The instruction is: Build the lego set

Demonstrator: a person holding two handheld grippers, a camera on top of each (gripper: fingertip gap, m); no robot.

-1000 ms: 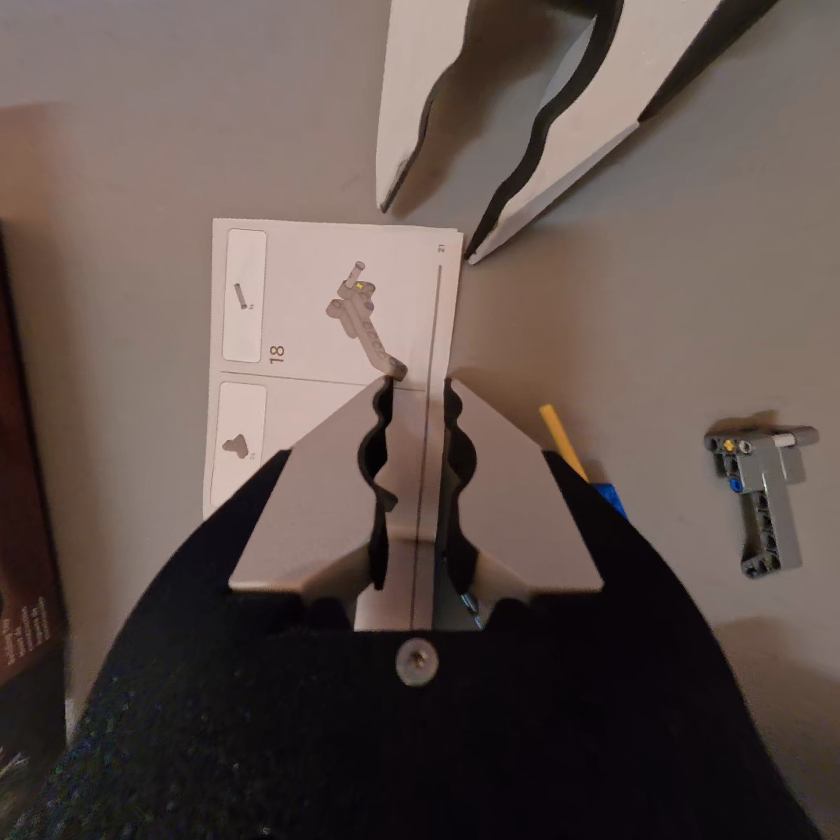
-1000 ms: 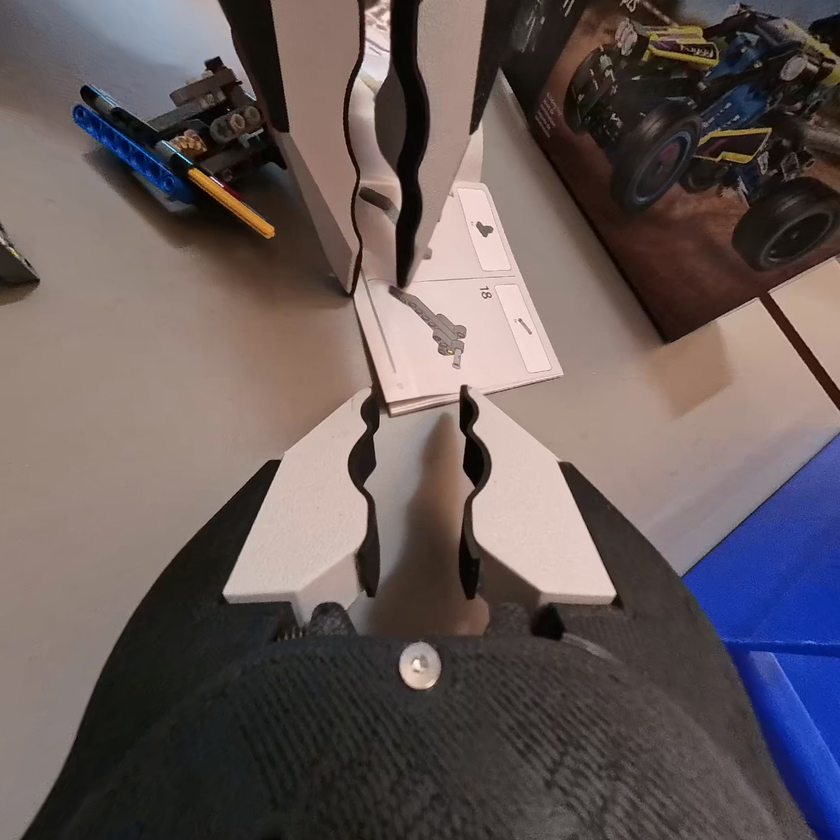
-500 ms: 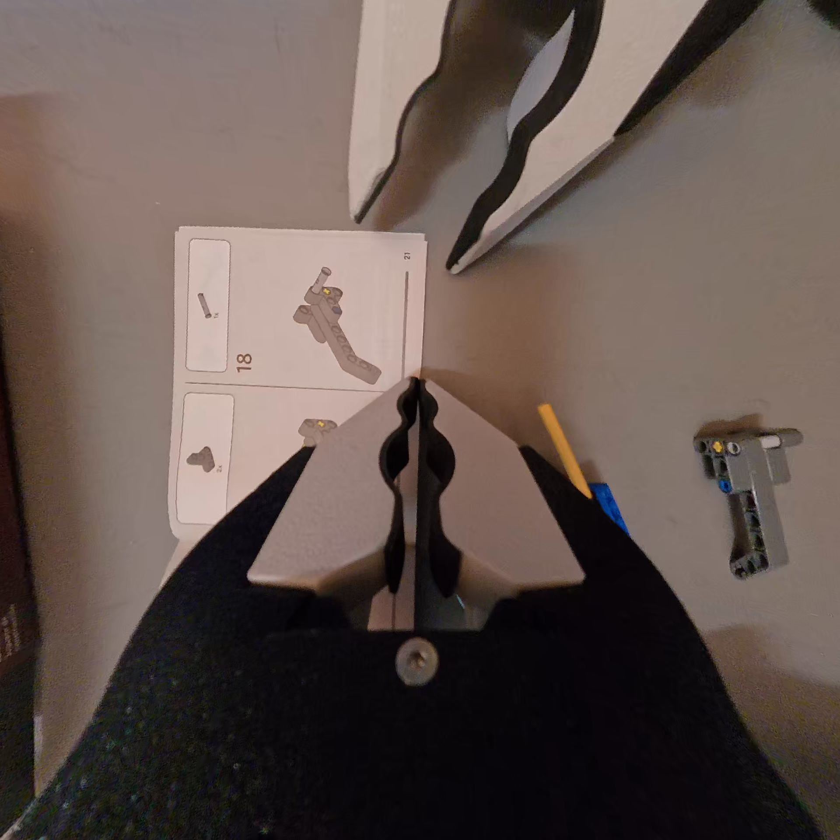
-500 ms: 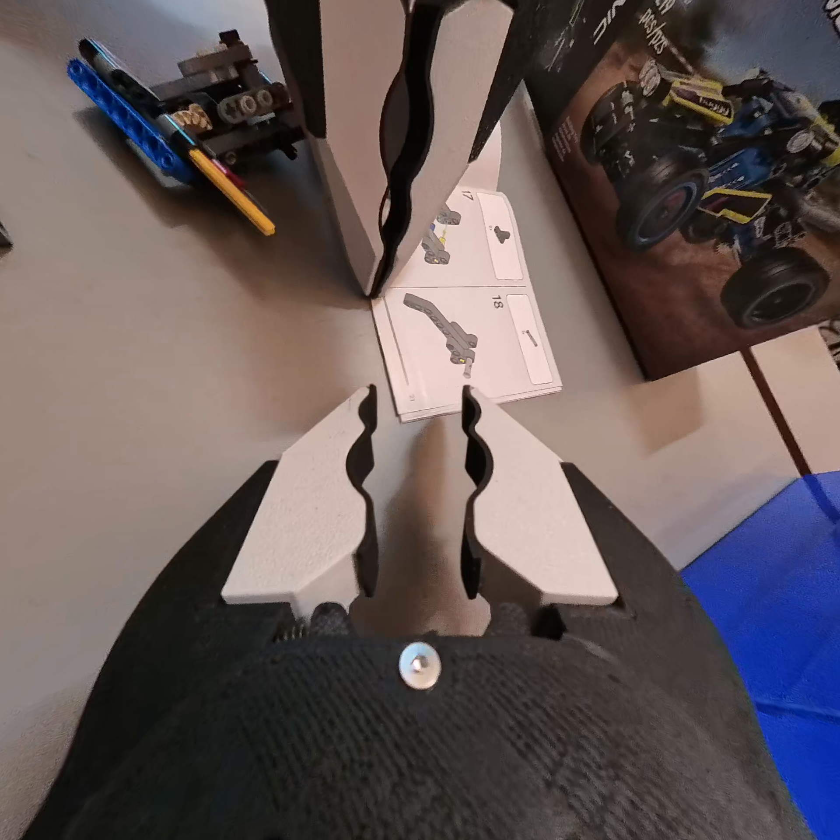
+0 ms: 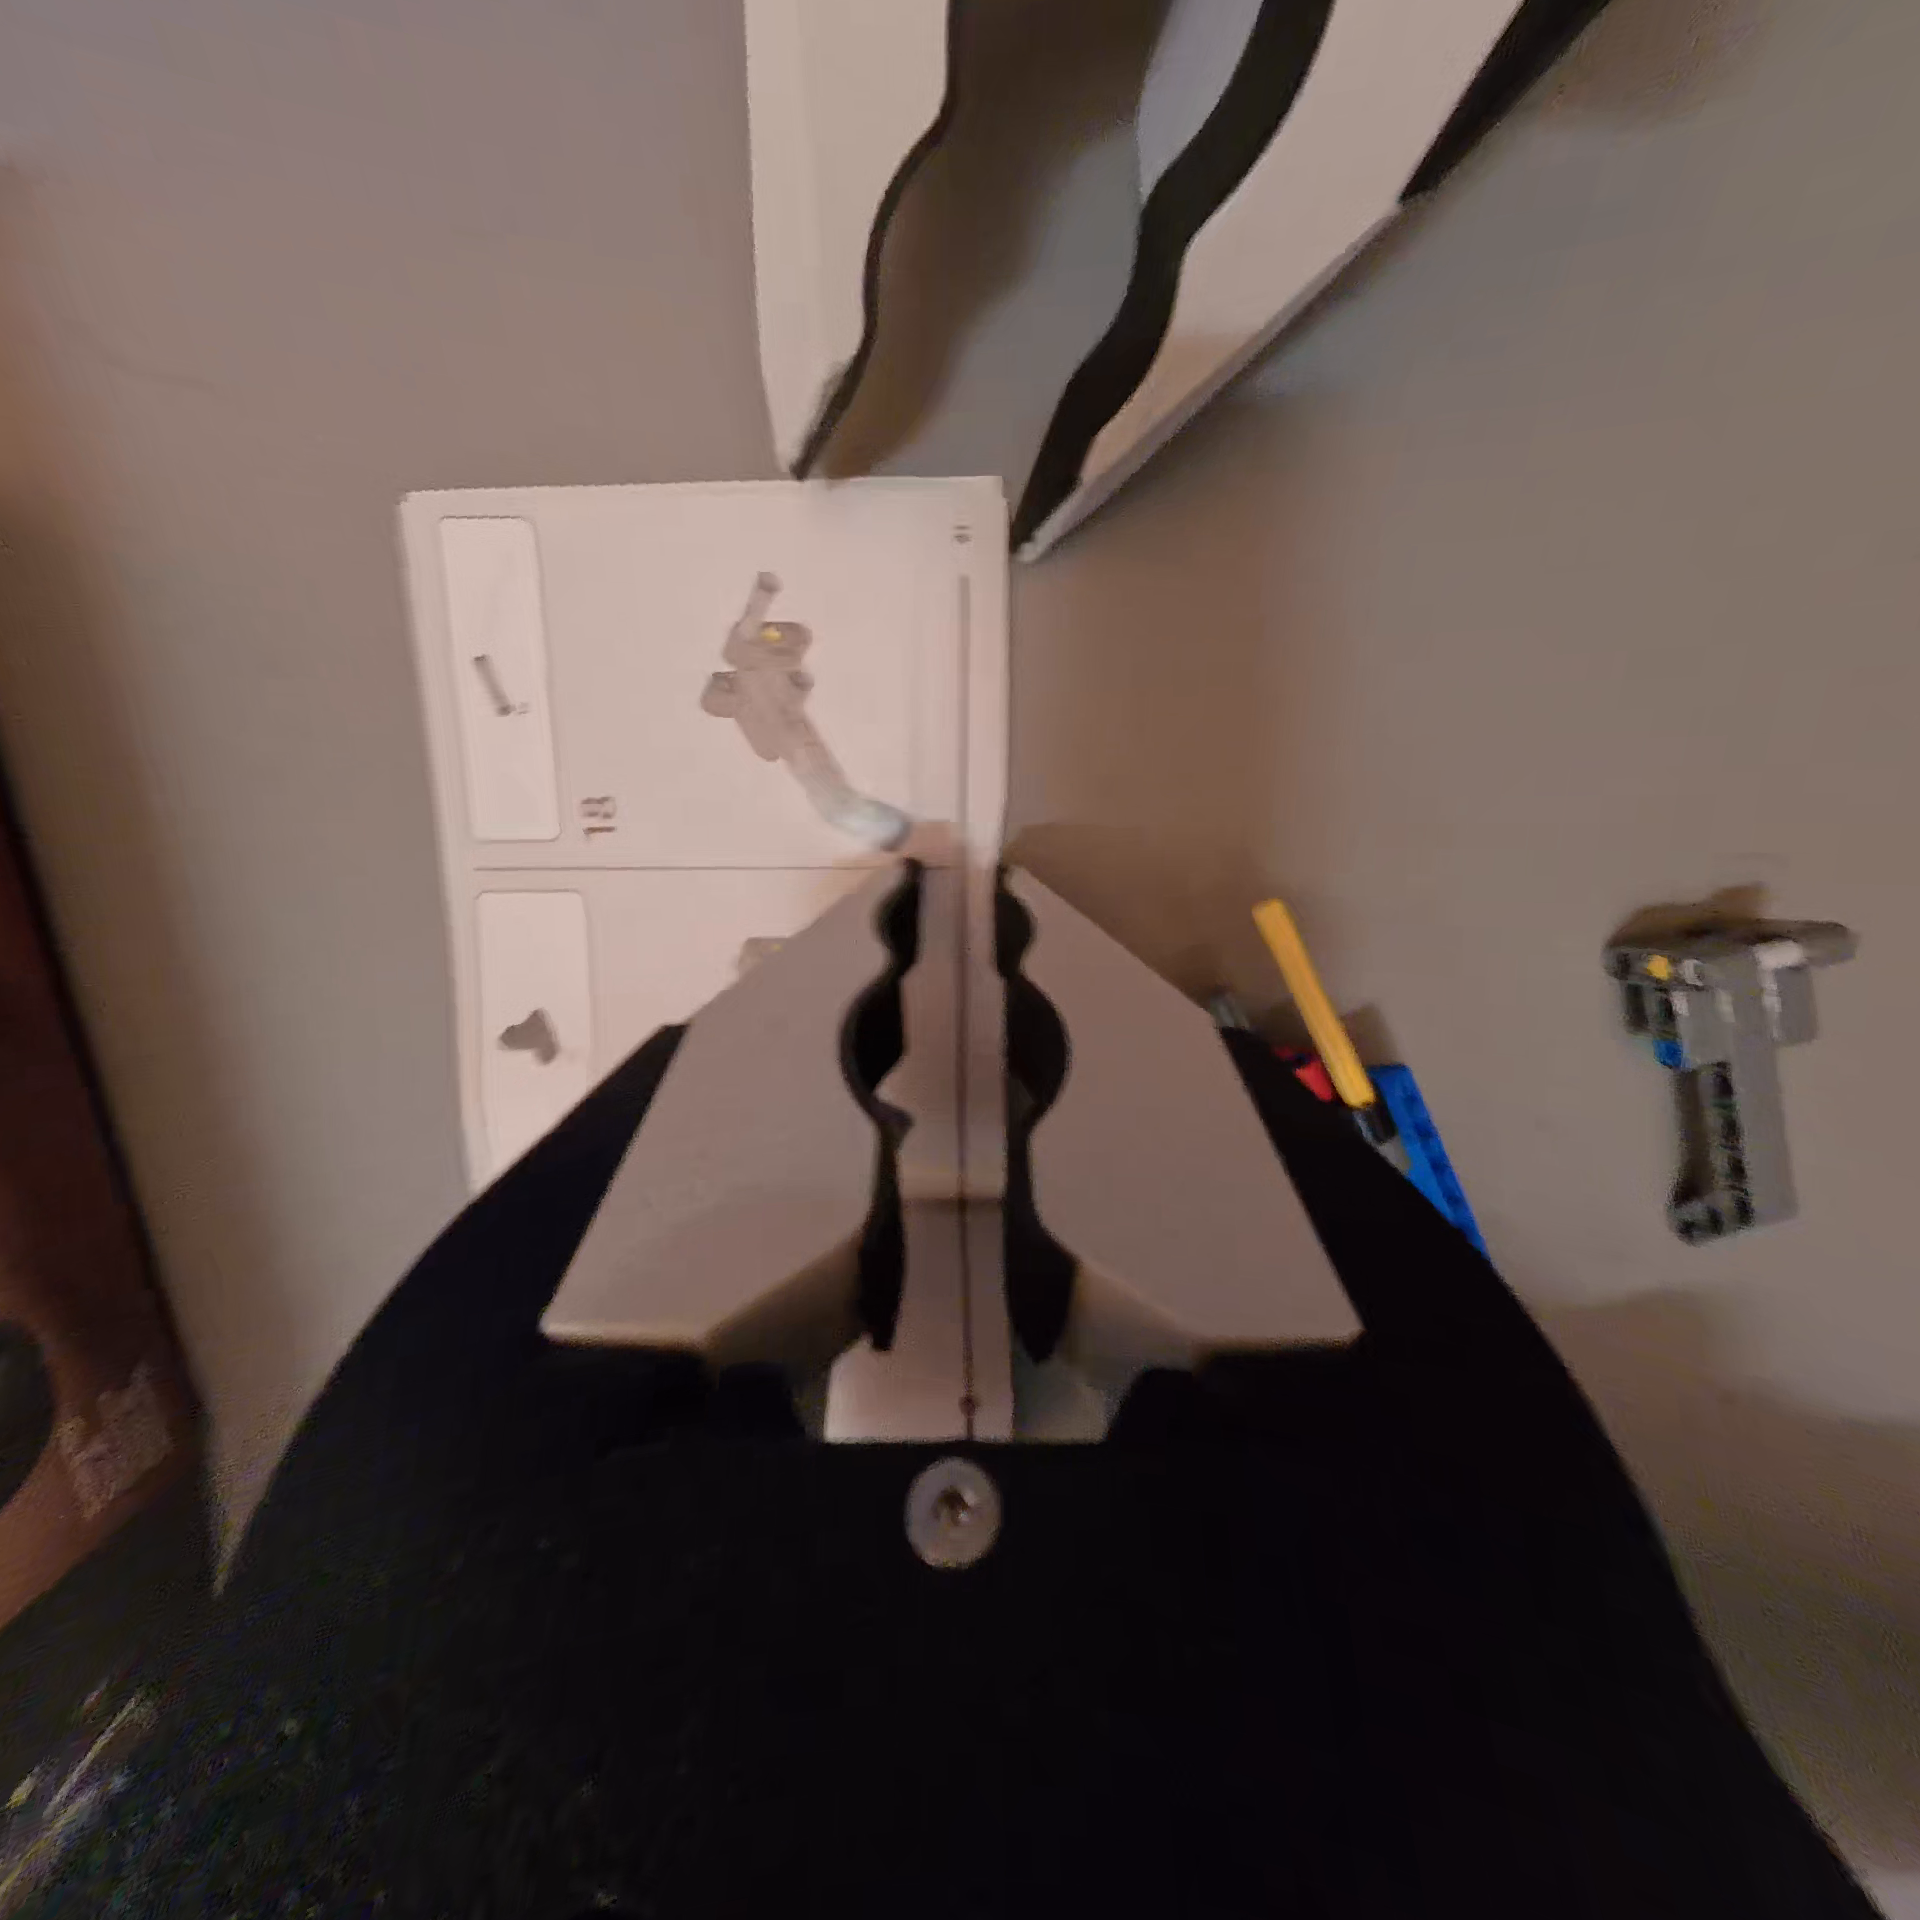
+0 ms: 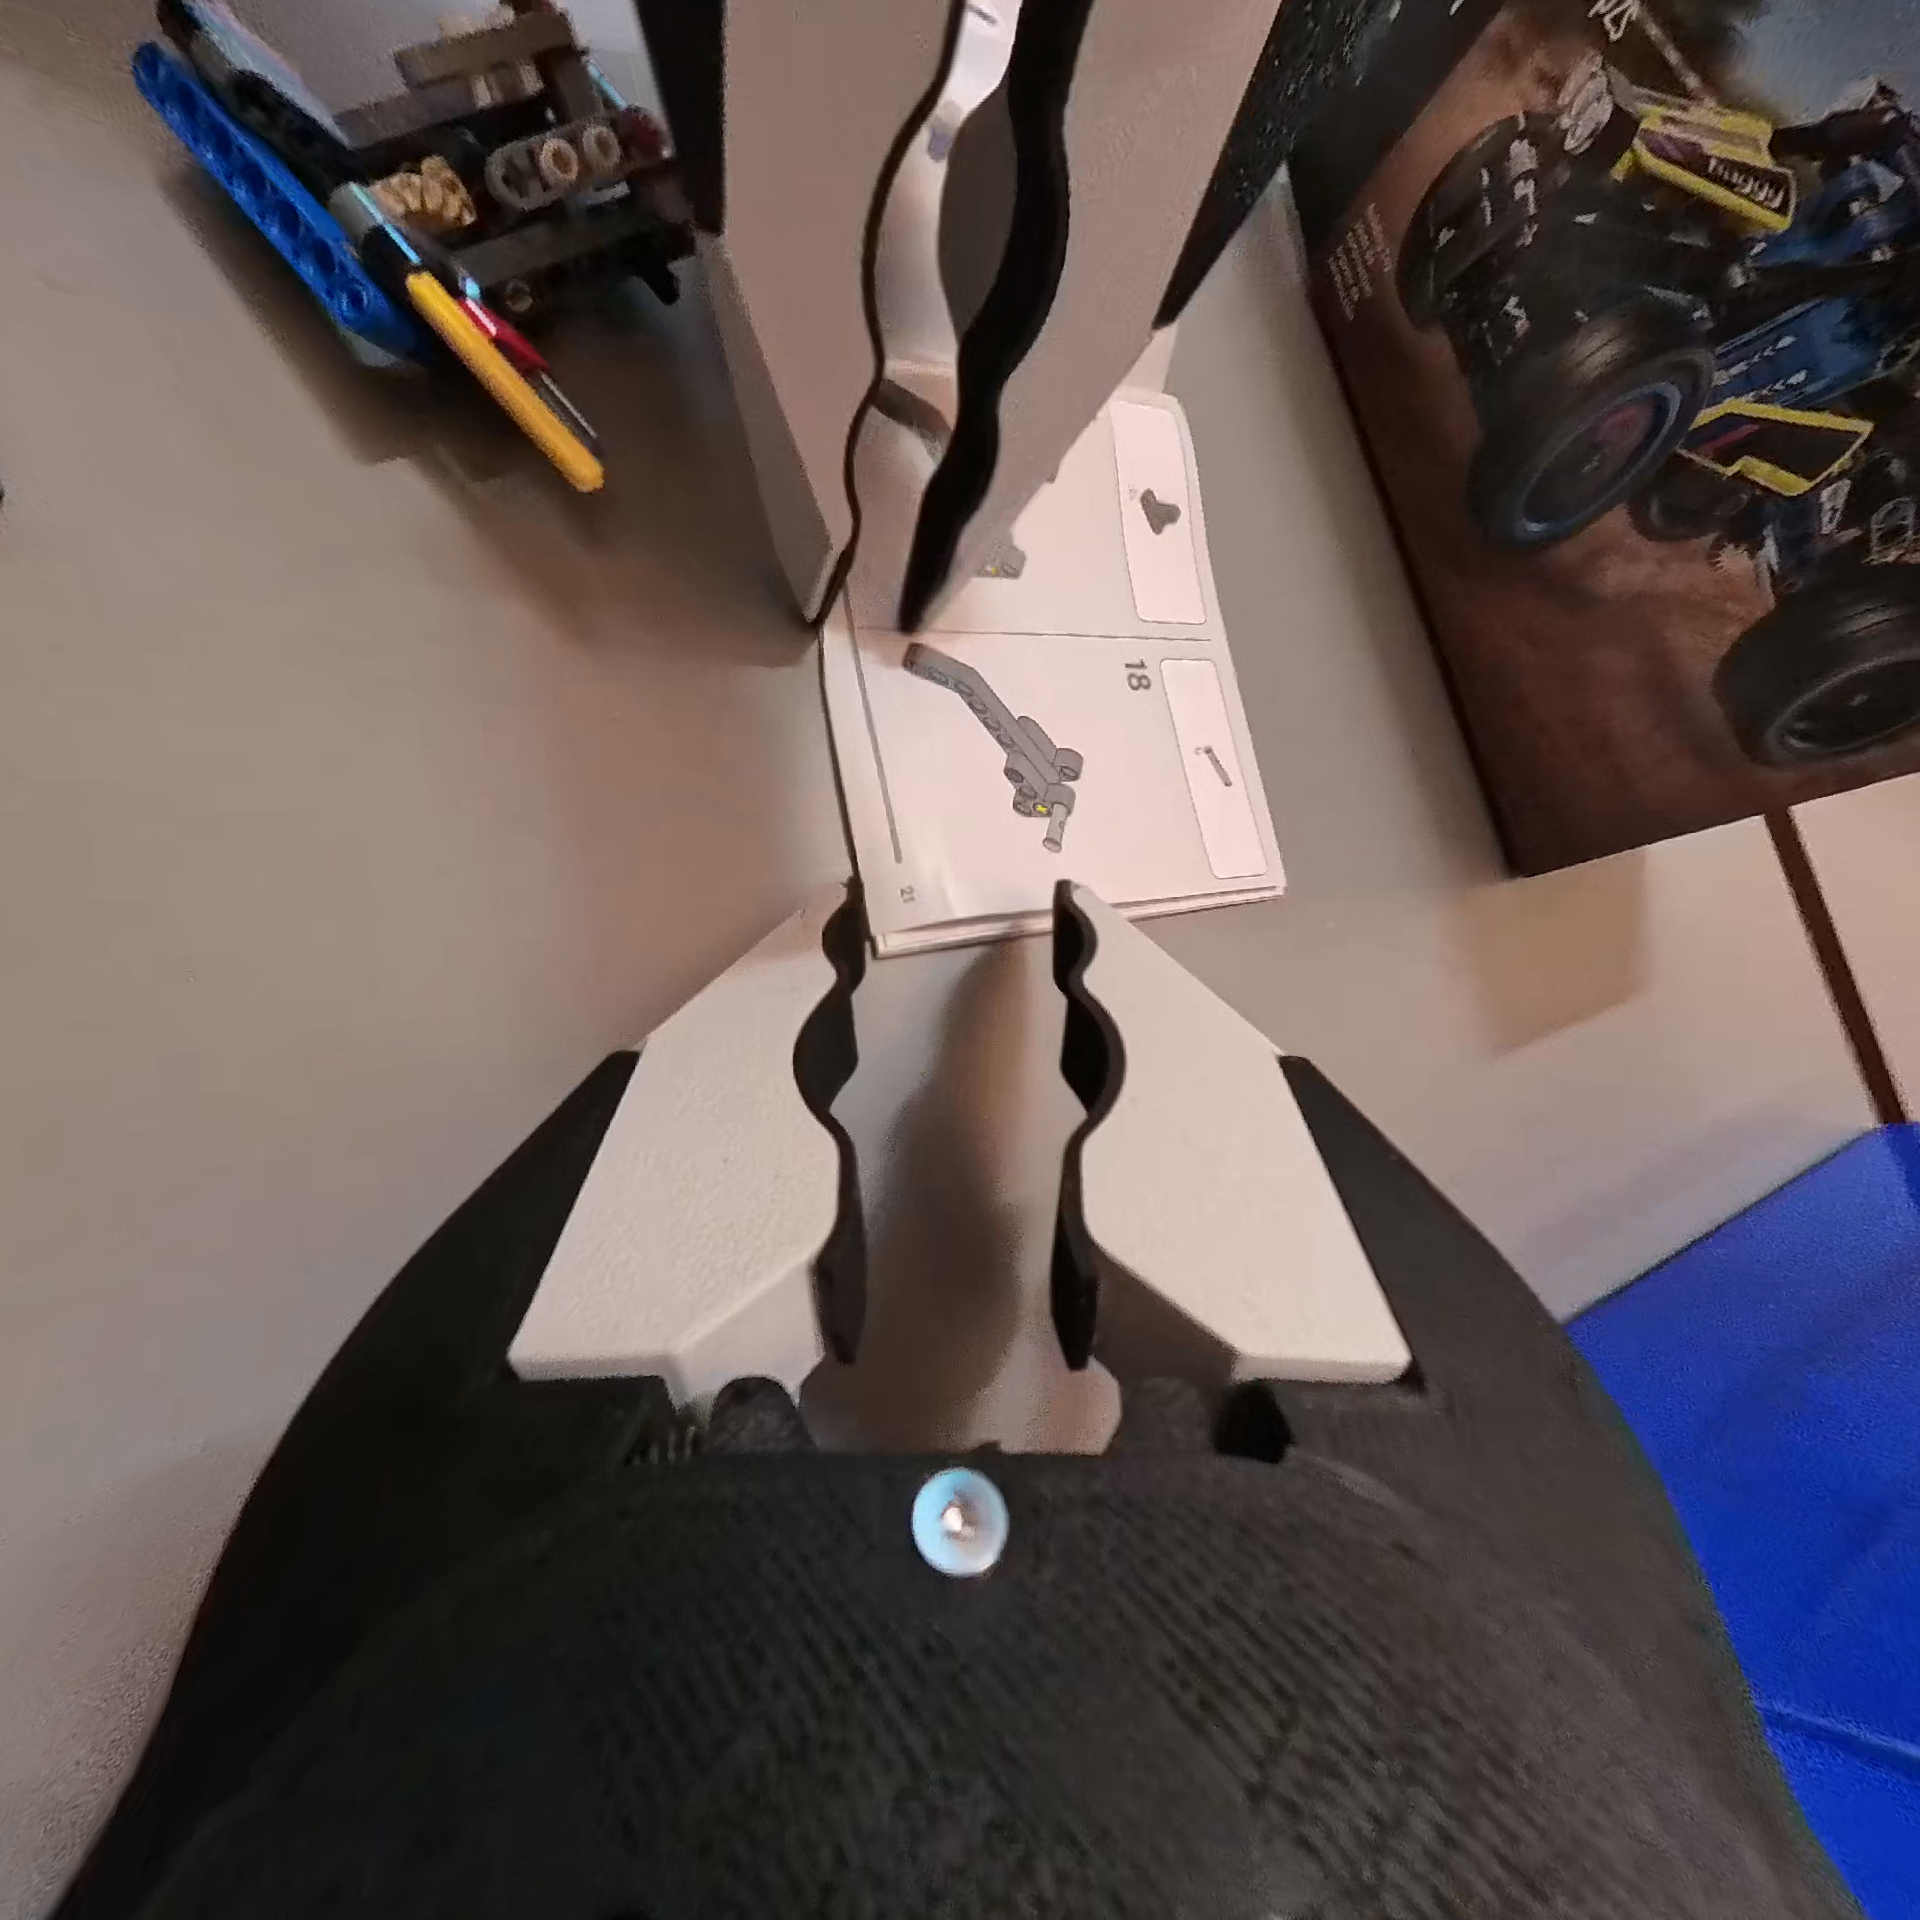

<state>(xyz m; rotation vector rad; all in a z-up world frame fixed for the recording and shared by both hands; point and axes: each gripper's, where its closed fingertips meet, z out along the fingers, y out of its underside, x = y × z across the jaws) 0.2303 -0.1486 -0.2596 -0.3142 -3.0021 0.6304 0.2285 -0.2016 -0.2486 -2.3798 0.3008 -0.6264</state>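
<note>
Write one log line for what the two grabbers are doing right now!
left gripper: open, over instruction booklet edge | right gripper: open, empty | grey lego piece: lying untouched on table

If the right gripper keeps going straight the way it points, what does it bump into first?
Probably the instruction booklet, lying just past the right gripper. Beyond it stands the left gripper, though depth is hard to judge.

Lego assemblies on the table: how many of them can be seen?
2. A small grey assembly lies alone, on the left gripper's right. A bigger blue and black assembly with a yellow axle lies beside that gripper, partly hidden. Others may be out of view.
</note>
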